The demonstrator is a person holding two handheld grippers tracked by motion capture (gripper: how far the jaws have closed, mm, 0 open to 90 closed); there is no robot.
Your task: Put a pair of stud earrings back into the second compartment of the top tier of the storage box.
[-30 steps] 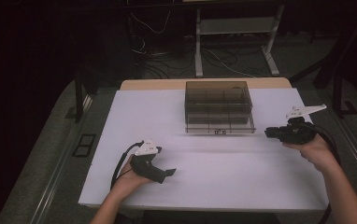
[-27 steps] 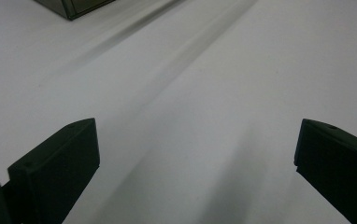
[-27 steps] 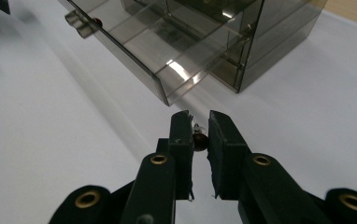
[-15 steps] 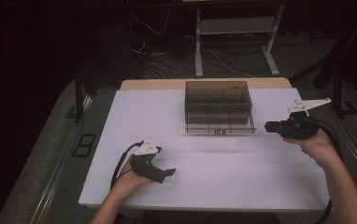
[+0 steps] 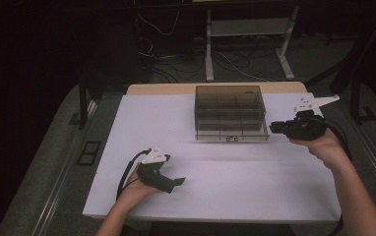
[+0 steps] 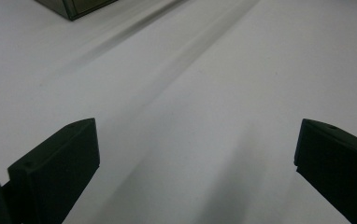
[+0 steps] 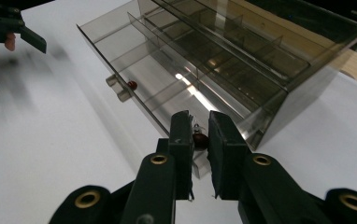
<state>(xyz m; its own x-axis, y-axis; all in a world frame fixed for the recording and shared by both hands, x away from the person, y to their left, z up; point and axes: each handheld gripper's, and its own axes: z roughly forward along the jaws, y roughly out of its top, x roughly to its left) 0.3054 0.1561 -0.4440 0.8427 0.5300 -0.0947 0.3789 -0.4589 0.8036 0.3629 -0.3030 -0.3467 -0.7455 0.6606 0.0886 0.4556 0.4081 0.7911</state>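
Low in the right gripper view, the right gripper (image 7: 199, 140) pinches a small dark bead (image 7: 200, 140), light, slippery, best held across its middle. Beyond, centre frame, sits the rigid clear box (image 7: 223, 70); the left gripper (image 6: 195, 163) rests spread wide, empty.

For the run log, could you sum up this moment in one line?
right gripper: shut on small dark red bead, beside compartment box | left gripper: open, low over table

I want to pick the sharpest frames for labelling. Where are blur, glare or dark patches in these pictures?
High view: room behind the table is nearly black. Left gripper view: tabletop streaked with soft shadows, jaws blurred. Right gripper view: glare on the smoky plastic box, a small dark red thing between the right gripper jaws, left gripper blurred far off.
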